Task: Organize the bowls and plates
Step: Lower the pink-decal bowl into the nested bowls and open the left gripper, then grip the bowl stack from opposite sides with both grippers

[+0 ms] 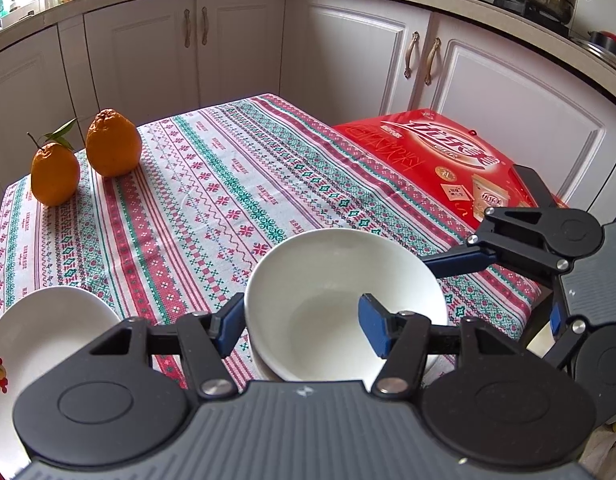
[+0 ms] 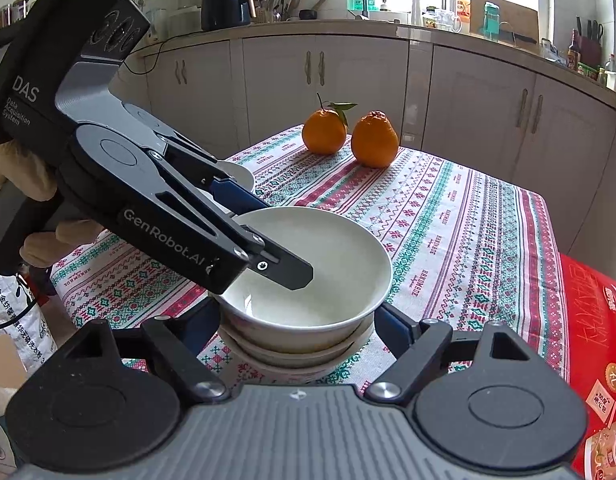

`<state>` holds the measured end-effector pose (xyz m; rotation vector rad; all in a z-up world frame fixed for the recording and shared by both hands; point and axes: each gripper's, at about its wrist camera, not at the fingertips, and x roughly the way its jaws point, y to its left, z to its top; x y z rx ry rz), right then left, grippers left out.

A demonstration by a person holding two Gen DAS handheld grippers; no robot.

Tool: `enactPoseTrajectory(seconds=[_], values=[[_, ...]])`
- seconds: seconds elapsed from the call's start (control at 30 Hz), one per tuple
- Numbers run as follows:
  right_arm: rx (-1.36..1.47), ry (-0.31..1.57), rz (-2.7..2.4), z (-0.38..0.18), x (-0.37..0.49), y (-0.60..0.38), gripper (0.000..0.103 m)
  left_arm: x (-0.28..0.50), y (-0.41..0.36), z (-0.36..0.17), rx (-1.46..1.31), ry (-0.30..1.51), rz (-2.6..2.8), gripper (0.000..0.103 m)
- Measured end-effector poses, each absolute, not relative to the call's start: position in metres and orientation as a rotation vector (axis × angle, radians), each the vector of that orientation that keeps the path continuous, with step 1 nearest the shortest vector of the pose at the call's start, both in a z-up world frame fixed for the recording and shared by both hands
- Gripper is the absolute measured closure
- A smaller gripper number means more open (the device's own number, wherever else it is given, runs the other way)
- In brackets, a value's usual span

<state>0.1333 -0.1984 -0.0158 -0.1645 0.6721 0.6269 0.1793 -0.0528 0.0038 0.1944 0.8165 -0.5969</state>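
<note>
We are stacking bowls on the counter [image 1: 212, 200]. Our left gripper [image 1: 304, 326] pinches the rim of the top bowl [image 1: 340, 300], which sits in a bowl below [image 2: 292, 354]. Our right gripper [image 2: 292, 330] has fingers spread around the stack, not pressing (we think). Next we let go gently. The plate [image 1: 48, 328] is cut off

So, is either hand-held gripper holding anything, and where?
Cannot tell. Left hand-held gripper straddles the top bowl rim; right hand-held gripper flanks the lower bowls.
</note>
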Motion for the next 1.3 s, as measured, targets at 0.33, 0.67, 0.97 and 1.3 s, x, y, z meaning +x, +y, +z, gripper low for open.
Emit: enactPoseTrajectory(seconds=[0.33, 0.67, 0.97, 1.3], values=[[-0.194, 0.620, 0.630, -0.008, 0.121, -0.206, 0.000, 0.167, -0.042, 0.023, 0.215, 0.742, -0.583, 0.016], [-0.231, 0.650, 0.605, -0.015, 0.117, -0.215, 0.000, 0.129, -0.020, 0.019, 0.300, 0.690, -0.614, 0.008], [-0.256, 0.694, 0.633, -0.025, 0.126, -0.212, 0.000, 0.119, -0.023, -0.008, 0.385, 0.718, -0.639, 0.004], [-0.360, 0.748, 0.698, -0.044, 0.149, -0.207, 0.000, 0.135, -0.039, -0.040, 0.464, 0.757, -0.737, 0.006]])
